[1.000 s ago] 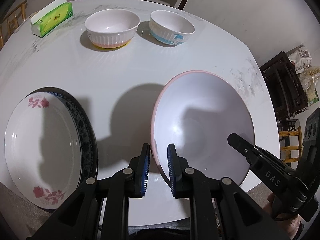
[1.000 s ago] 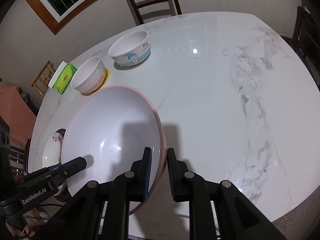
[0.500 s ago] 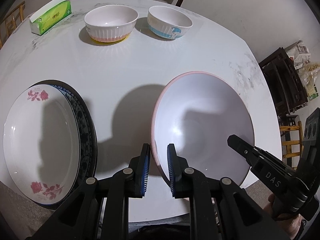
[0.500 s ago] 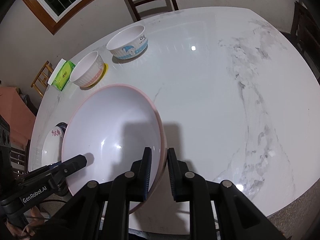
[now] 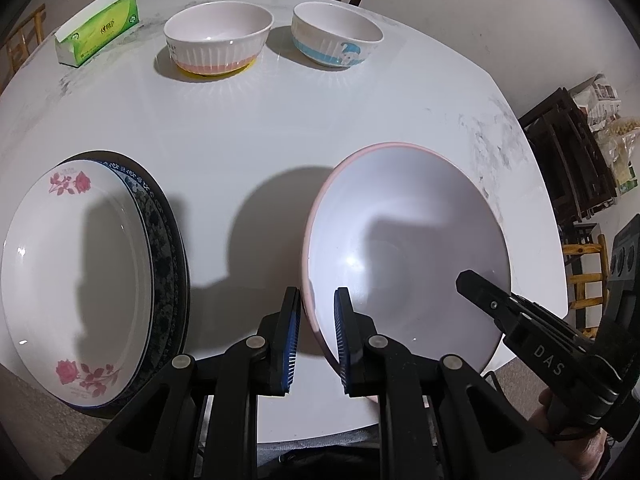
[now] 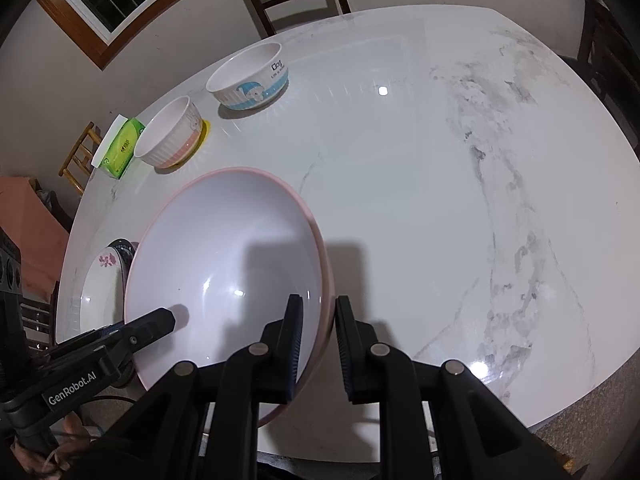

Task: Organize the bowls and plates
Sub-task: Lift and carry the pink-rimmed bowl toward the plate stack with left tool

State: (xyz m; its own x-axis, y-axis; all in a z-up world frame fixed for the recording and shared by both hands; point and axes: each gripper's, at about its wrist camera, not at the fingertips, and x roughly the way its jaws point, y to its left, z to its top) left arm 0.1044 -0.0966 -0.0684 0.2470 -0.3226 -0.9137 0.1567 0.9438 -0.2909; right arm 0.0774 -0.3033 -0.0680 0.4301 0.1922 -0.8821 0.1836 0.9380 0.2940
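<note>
Left wrist: both grippers [image 5: 316, 334] [image 6: 318, 346] pinch large bowl [image 5: 404, 256] rim

A large pink-rimmed bowl [image 5: 404, 248] sits tilted beside stacked plates [image 5: 80, 280], two small bowls [image 5: 218, 40] beyond.

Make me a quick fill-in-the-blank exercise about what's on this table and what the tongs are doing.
1. Both tongs, left and right, grip the rim of the big ____ bowl.
2. The rose plate lies on a dark ____-patterned plate.
3. The green tissue box stands beside the ____-banded ribbed bowl.

Missing words: pink; blue; pink
</note>
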